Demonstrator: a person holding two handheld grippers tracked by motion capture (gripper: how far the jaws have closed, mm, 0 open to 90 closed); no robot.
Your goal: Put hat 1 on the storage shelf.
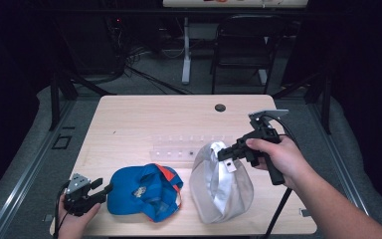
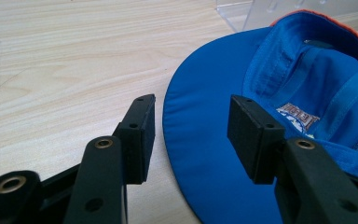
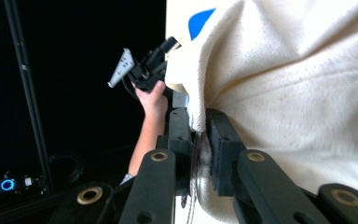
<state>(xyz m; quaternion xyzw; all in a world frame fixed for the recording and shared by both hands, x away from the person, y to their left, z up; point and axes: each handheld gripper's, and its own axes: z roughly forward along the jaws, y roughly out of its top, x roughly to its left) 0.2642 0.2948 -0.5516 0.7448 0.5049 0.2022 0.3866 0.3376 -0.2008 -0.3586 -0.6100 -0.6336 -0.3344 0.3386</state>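
A blue cap with an orange trim [image 1: 144, 191] lies upside down near the table's front edge; its brim [image 2: 205, 154] fills the left gripper view. My left gripper [image 1: 104, 190] is open, with the brim's edge between its jaws [image 2: 191, 135] and no pad touching it. A white cap [image 1: 221, 184] hangs right of the blue one, its lower part resting on the table. My right gripper [image 1: 227, 155] is shut on the white cap's top edge, and the cream cloth [image 3: 307, 93] is pinched between the pads [image 3: 198, 140].
A clear plastic rack [image 1: 179, 148] lies on the light wooden table [image 1: 144, 119] behind the caps. A round cable hole [image 1: 220, 107] sits near the far edge. A black folding chair [image 1: 243, 45] and table legs stand on the floor beyond.
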